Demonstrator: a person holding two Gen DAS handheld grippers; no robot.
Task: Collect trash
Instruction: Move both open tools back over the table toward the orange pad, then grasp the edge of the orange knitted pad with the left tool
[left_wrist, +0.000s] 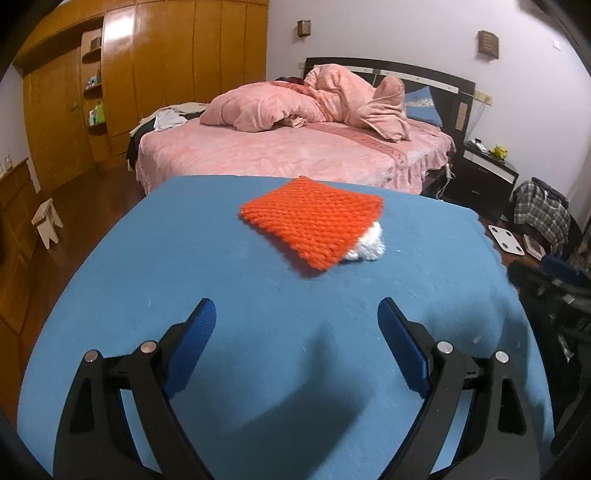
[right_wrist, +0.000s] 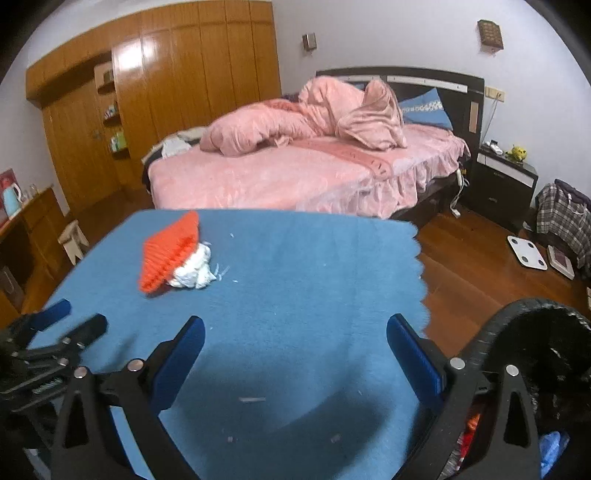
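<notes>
While both my tools, left tool (left_wrist: 295, 314) and right tool (right_wrist: 295, 332), stand wide open and empty, I approach the white wad (right_wrist: 192, 269). It lies touching the orange mat (right_wrist: 170, 251); I should pinch only the wad.

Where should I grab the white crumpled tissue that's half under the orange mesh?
Grip the exposed white lump of the tissue from its open right side, jaws across the bulge. The orange mesh overlaps its left and far part, so coming from there would catch the mesh.
</notes>
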